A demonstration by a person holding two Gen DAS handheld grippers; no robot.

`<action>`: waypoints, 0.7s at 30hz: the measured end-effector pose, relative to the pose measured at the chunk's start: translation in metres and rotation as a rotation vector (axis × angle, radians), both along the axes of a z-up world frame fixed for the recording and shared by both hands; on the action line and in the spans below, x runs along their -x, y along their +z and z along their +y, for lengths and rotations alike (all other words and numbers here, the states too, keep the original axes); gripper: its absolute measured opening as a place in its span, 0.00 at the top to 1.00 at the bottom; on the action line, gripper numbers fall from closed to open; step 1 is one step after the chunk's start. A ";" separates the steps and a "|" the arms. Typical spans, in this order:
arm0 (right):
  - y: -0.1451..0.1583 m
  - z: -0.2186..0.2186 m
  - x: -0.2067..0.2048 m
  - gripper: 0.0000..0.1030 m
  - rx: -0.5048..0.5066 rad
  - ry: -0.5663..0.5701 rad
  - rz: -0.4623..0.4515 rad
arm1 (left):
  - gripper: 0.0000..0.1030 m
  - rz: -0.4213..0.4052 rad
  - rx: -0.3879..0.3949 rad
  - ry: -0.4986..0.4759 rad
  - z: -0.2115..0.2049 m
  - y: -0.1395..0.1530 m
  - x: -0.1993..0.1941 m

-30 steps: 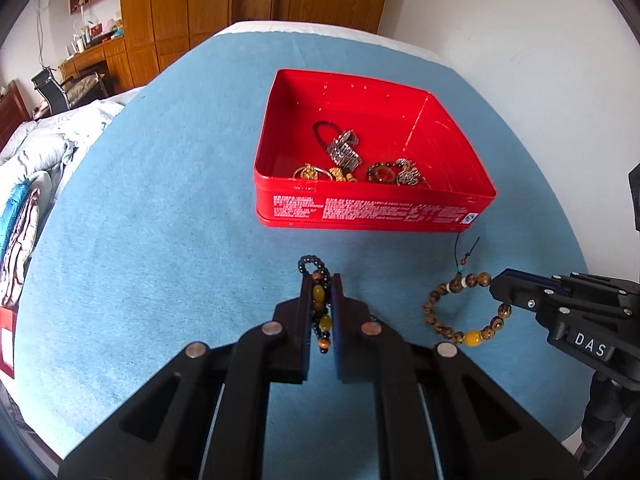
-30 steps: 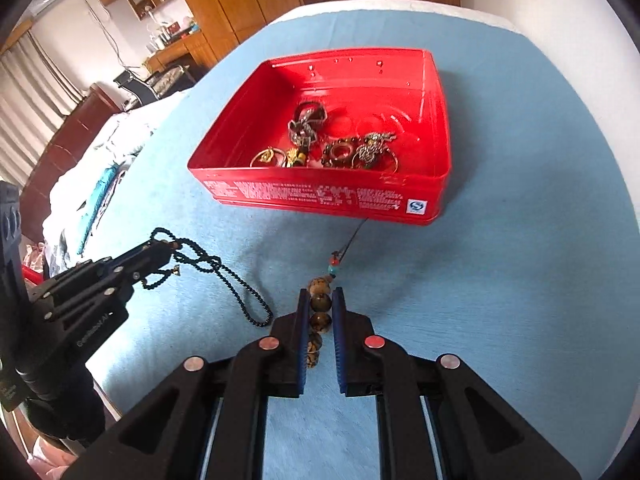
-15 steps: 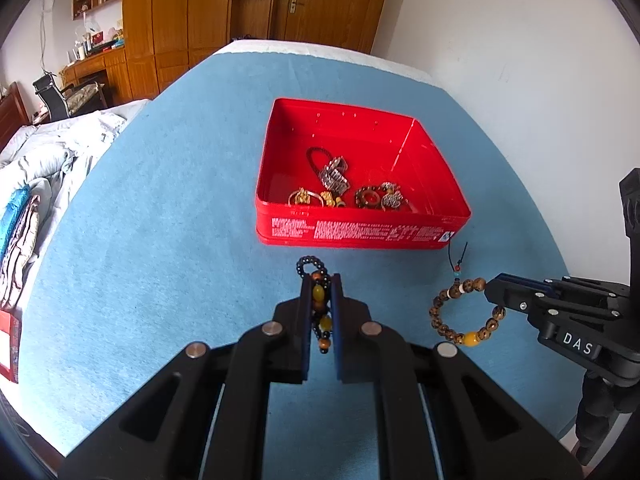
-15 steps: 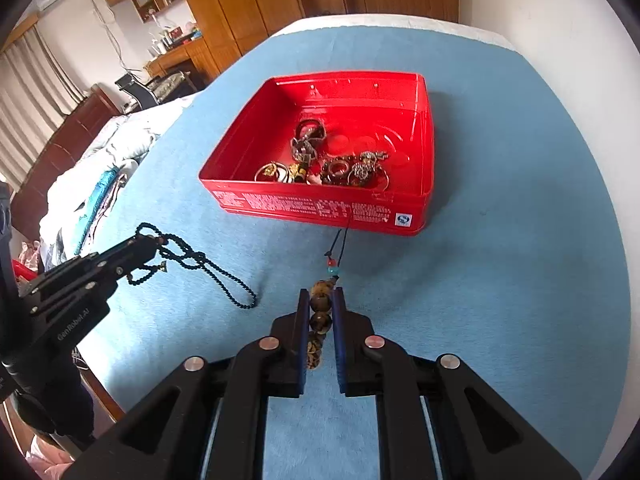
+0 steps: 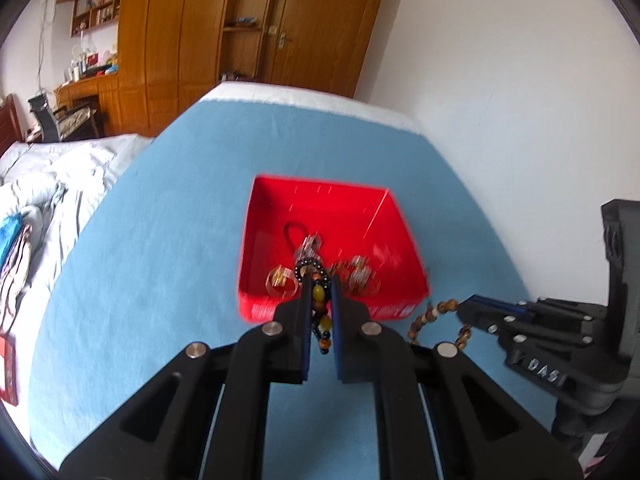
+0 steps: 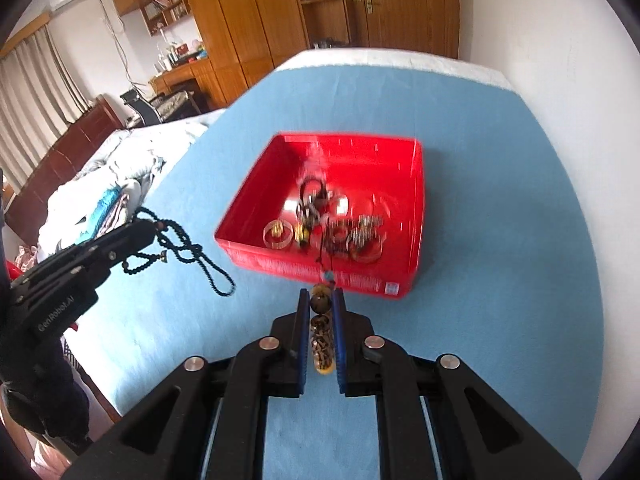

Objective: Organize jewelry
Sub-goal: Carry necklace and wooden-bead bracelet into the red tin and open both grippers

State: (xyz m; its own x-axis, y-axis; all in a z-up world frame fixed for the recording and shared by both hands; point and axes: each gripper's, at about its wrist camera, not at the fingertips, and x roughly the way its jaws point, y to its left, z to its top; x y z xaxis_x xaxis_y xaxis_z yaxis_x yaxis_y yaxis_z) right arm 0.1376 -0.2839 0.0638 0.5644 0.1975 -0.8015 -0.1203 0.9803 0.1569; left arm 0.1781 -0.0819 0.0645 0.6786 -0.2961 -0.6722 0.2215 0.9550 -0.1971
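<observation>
A red tin box [image 5: 408, 236] [image 6: 418, 184] sits on the blue cloth and holds several rings and bracelets [image 6: 360, 240]. My left gripper [image 5: 319, 284] is shut on a black bead necklace [image 5: 319, 300] with yellow beads, held up in the air near the box's front wall. From the right wrist view the necklace [image 6: 192, 252] hangs in loops from the left gripper [image 6: 140, 232]. My right gripper [image 6: 320, 296] is shut on a brown bead bracelet [image 6: 321, 340], lifted just before the box's front wall. The bracelet [image 5: 432, 316] also shows in the left wrist view, hanging from the right gripper [image 5: 468, 308].
The blue cloth [image 5: 160, 240] covers a table whose far end is white [image 5: 320, 100]. A white wall [image 5: 500, 80] runs along the right. A bed with crumpled bedding [image 5: 40, 208] lies to the left, with wooden wardrobes [image 5: 200, 40] behind.
Both grippers have lifted their bead strings off the cloth and risen, moving toward the red box. The box now looks smaller and lower in both views.
</observation>
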 end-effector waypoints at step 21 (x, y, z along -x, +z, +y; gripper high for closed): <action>-0.067 -0.010 -0.159 0.90 -0.110 -0.035 0.114 | 0.94 0.163 -0.042 -0.033 -0.043 -0.075 -0.160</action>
